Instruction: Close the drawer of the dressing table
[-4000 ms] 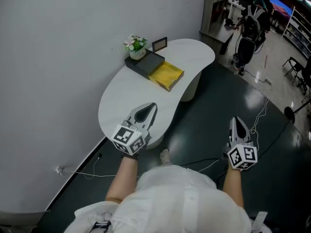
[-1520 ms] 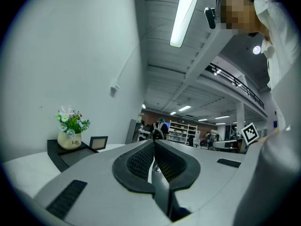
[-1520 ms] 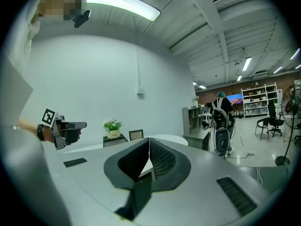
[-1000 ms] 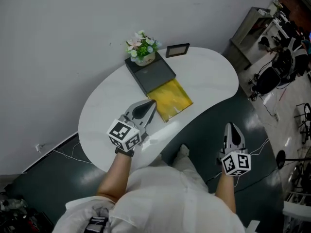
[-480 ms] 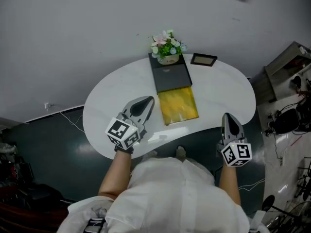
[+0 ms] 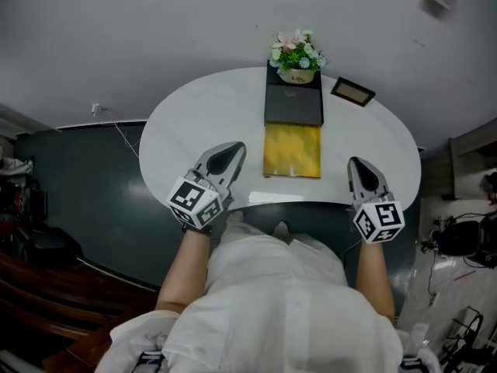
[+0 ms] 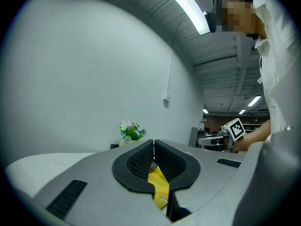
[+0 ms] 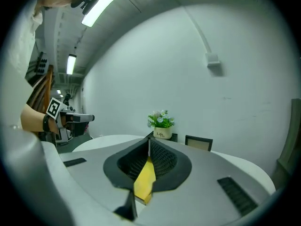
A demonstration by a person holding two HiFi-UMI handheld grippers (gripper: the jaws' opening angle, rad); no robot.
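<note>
Drawer (image 6: 292, 151) is shown open toward the table's (image 6: 194, 123) front edge, not yet pushed; left gripper (image 6: 232, 151) and right gripper (image 6: 358, 165) are held shut, empty, either side of it.

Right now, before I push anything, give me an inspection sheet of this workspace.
Surface: white rounded table, mostly bare.
Job's things: dark drawer box on the table's far side; its yellow drawer stands pulled out toward the person.
Clutter: flower pot at the box's far end; small picture frame to the box's right.
Grippers: left gripper and right gripper both shut and empty, one on each side of the drawer, apart from it.
Cables: thin cable on the floor left of the table, near a wall socket.
Surroundings: grey wall, dark floor.
</note>
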